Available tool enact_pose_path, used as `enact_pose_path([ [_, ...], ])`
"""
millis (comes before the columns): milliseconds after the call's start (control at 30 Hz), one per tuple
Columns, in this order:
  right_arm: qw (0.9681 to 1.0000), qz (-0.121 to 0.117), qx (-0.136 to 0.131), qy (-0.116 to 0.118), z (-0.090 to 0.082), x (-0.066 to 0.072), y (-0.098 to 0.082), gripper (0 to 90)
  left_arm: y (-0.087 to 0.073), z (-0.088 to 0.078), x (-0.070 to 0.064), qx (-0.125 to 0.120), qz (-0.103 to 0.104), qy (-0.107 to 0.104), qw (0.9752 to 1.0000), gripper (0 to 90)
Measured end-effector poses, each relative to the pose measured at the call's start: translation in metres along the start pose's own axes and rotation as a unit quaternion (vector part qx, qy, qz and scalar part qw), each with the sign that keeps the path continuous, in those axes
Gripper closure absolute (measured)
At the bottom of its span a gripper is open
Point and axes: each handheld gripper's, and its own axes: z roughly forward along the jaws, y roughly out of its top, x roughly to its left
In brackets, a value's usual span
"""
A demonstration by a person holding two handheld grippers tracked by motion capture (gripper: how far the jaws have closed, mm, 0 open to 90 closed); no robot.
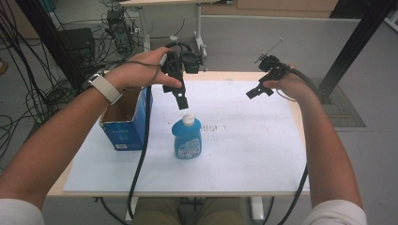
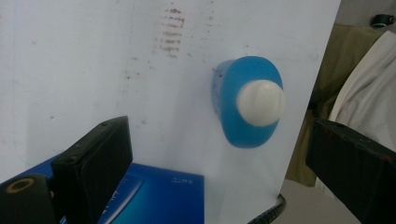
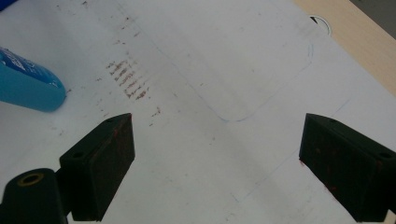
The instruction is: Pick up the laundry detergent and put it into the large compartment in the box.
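White sheet on desk [image 1: 263, 154], cables behind. Blue bottle [image 1: 187, 138] upright mid-sheet, beside open box [image 1: 123, 133] (likely its destination). Left tongs [image 1: 182, 101] spread above cap, right tongs [image 1: 256, 91] spread, idle. Grasp not yet made; lift, placing remain
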Motion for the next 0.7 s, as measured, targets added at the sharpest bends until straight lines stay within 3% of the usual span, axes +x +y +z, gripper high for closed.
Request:
enact_pose_path([
  [700, 1.0000, 0.000, -0.004, 0.001, 0.000, 0.003, -0.001, 10.3, 0.008, 0.022, -0.017, 0.010, 0.001, -0.002, 0.9999, 7.7],
])
